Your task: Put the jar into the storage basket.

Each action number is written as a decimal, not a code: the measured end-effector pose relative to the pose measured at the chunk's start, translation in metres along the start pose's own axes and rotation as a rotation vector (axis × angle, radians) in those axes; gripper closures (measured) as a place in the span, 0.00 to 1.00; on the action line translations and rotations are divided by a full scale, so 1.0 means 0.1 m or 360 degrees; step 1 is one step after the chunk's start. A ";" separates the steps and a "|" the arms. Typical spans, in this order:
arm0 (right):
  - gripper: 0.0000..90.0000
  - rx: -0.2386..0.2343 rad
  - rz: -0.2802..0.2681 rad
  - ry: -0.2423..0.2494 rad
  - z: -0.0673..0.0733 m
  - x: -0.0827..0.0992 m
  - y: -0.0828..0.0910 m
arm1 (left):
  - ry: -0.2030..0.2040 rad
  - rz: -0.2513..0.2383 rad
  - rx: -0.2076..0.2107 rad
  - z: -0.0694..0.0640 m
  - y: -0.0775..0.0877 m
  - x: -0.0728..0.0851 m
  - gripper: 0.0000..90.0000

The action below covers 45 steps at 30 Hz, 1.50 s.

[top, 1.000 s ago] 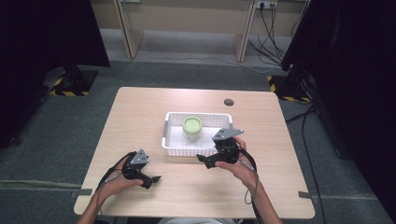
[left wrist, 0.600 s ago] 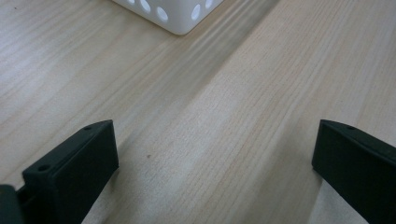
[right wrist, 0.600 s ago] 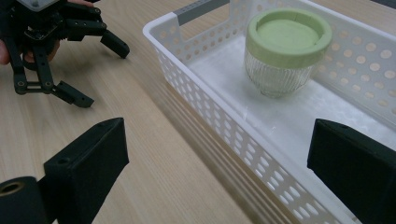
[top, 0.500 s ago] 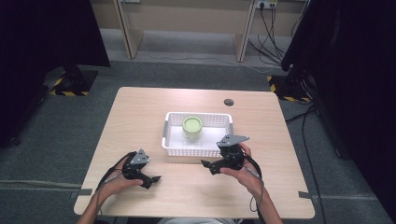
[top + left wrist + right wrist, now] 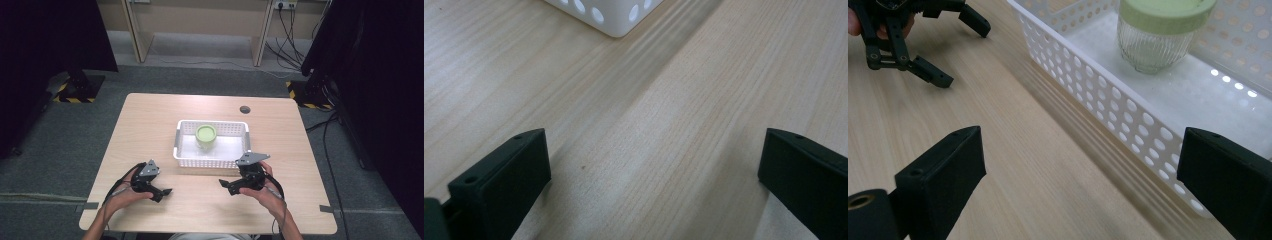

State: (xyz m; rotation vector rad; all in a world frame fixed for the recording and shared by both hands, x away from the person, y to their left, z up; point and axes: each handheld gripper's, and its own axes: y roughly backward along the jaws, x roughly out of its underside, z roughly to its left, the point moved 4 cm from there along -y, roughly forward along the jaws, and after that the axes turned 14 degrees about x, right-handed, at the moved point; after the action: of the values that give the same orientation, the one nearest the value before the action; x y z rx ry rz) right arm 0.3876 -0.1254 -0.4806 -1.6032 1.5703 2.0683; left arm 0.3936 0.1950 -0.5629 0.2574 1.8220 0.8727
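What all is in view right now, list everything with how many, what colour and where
basket: one, white, perforated, middle of the table
jar: one, ribbed clear glass with a green lid, upright inside the basket, left of its middle
grommet: one, dark, round, far side of the table
table: one, light wood
cables: several, black, on the floor beyond the table
left gripper: one, black, near edge, jaws wide apart, holding nothing
right gripper: one, black, just before the basket, jaws wide apart, holding nothing

lab | black curtains | grey carpet | floor cables
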 end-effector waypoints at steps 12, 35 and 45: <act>0.06 0.0004 0.0010 -0.0019 0.02 0.15 0.06 | 0.0000 0.0000 0.0000 0.00 0.00 0.00 0.00; 0.06 0.0004 0.0036 -0.0040 0.05 0.37 0.13 | 0.0000 0.0000 0.0000 0.00 0.00 0.00 0.00; 0.06 -0.0011 0.0048 -0.0041 0.10 0.45 0.16 | 0.0000 0.0000 -0.0001 0.00 0.00 0.00 0.00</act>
State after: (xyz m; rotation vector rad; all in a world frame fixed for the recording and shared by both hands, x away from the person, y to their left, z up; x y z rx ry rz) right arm 0.3516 -0.1472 -0.5049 -1.5582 1.5903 2.1026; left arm 0.3935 0.1950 -0.5630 0.2572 1.8219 0.8730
